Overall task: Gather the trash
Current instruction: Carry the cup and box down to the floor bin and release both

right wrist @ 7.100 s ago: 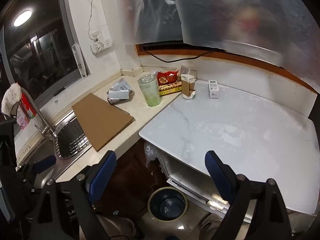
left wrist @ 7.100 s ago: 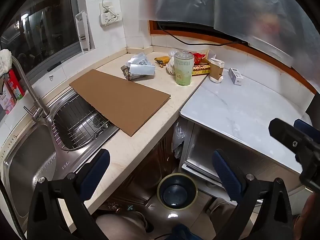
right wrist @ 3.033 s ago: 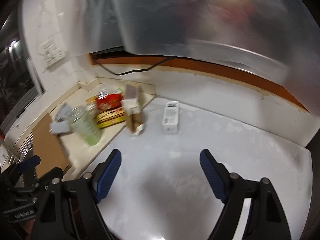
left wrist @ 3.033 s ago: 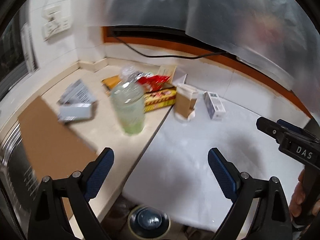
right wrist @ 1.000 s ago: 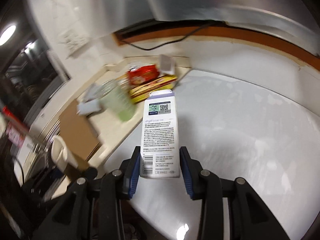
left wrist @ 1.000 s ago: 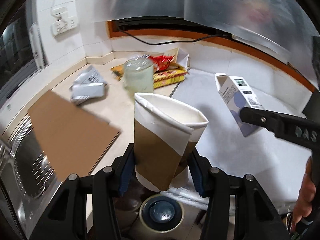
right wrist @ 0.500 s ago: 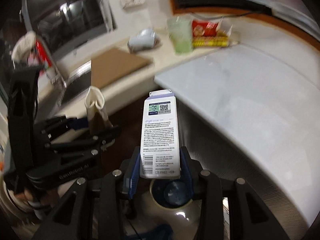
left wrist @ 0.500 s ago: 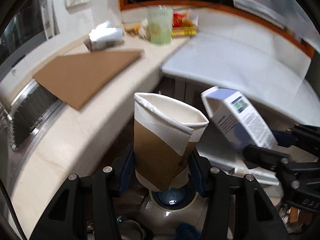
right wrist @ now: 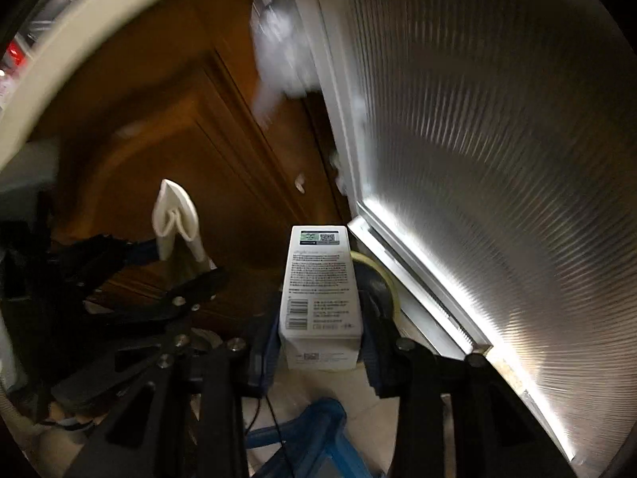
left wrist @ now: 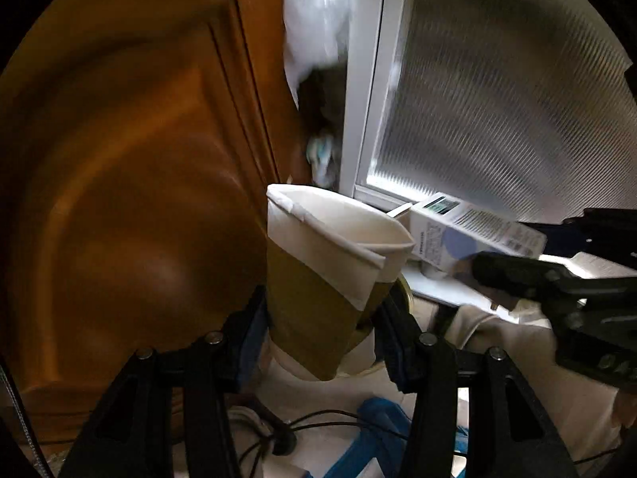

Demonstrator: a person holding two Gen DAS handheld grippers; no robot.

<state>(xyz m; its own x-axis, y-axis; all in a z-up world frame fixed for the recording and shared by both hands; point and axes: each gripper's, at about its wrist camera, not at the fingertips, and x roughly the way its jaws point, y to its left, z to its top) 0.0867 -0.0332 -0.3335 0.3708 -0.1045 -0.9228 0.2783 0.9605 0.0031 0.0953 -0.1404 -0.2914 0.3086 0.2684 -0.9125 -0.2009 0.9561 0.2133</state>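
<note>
Fingers of the left gripper [left wrist: 320,334] clamp a squashed paper cup [left wrist: 318,279], brown below and white at the rim, its mouth pressed into a flattened oval. Seen from the right wrist, that cup [right wrist: 175,219] stands up from the left gripper [right wrist: 159,275] at the left of the picture. The right gripper [right wrist: 320,338] pinches a white printed carton [right wrist: 318,286] by its lower end, and its jaws have just been closing a little on it. From the left wrist, the carton [left wrist: 473,231] lies tilted just beside the cup's rim, with the right gripper [left wrist: 517,255] coming in from the right. Below both, a round bin with a yellowish rim [right wrist: 382,275] shows partly behind the carton, on a pale tiled floor [right wrist: 378,406]. Beyond stand a brown wooden cabinet door [left wrist: 139,159] and a ribbed frosted panel in a white frame [left wrist: 497,91]; between them hangs something white and blurred [left wrist: 314,20].
</note>
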